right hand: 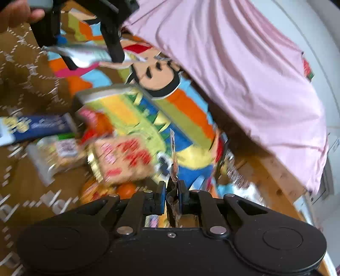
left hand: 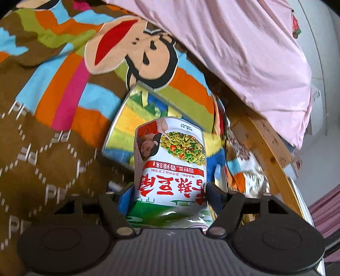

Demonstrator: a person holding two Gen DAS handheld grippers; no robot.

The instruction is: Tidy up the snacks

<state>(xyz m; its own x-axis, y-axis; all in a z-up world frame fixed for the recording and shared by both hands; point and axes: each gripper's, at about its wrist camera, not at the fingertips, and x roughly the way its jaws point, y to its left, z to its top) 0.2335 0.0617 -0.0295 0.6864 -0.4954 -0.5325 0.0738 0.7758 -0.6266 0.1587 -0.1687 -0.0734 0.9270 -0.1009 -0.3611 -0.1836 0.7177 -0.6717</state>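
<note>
A white, red and green snack bag [left hand: 170,169] with a picture of chopped green beans stands between the fingers of my left gripper [left hand: 170,189], which is shut on its lower part. The right wrist view shows that gripper [right hand: 93,57] at the top left, a hand [right hand: 14,14] behind it and the bag [right hand: 85,56] seen edge-on. My right gripper [right hand: 172,191] is shut on a thin small packet [right hand: 173,148], held edge-on just above the pile. A large yellow, green and blue striped bag [left hand: 136,118] [right hand: 131,112] lies on the bed below both.
Loose snacks lie on the patterned bedspread [right hand: 25,80]: a dark blue packet [right hand: 40,127], a clear packet of biscuits [right hand: 57,152], a red and beige packet [right hand: 125,159]. A pink sheet [left hand: 233,53] hangs over the right. A wooden bed frame [left hand: 269,144] runs beneath it.
</note>
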